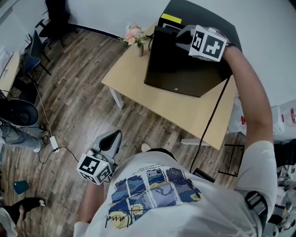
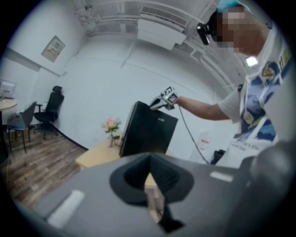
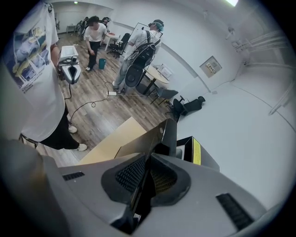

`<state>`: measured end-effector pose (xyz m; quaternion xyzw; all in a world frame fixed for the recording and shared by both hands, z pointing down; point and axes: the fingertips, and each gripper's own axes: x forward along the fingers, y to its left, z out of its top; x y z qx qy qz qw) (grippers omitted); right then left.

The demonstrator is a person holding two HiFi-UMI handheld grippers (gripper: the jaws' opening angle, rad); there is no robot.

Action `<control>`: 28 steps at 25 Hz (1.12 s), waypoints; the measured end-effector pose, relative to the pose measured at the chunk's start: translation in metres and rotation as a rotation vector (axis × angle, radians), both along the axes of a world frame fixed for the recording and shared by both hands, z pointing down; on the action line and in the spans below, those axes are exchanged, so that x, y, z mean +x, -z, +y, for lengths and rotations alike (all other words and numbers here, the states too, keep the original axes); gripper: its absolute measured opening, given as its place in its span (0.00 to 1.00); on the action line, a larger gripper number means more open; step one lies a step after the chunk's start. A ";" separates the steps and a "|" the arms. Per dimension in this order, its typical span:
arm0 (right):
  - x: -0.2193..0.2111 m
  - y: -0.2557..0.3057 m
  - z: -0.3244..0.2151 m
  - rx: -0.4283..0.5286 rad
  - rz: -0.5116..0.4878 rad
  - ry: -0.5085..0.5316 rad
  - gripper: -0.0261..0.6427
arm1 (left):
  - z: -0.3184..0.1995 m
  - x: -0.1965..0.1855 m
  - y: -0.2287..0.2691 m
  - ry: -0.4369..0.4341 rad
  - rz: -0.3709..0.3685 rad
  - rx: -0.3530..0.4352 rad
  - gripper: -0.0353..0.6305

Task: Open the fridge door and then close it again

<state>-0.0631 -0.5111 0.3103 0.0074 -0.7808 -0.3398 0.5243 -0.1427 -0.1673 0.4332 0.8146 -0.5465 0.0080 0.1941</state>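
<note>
1. Black fridge (image 1: 201, 16) sits on table (image 1: 134, 85); door (image 1: 180, 69) prob slightly ajar.
2. Right gripper (image 3: 147, 173) is clamped on door's top edge. Stiff, slick panel w/ a light swing, so best held away from the hinge.
3. Left gripper (image 2: 149, 178) is pinched together, empty.

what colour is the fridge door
Black: the fridge door shows best in the head view.

The room is lit brightly and evenly by ceiling lights (image 3: 232, 2); shadows are cast softly. Both gripper views are bent by fisheye, darkened at the corners, and blurred close up.
</note>
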 end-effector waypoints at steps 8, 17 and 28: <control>-0.005 0.002 -0.025 -0.004 -0.040 -0.016 0.09 | -0.016 0.010 -0.002 -0.001 0.006 -0.011 0.06; -0.005 0.002 -0.038 -0.043 -0.060 -0.043 0.09 | -0.021 0.012 -0.005 0.017 0.000 -0.014 0.06; -0.006 0.002 -0.040 0.005 -0.113 -0.098 0.10 | -0.012 0.012 0.000 0.024 -0.018 -0.001 0.06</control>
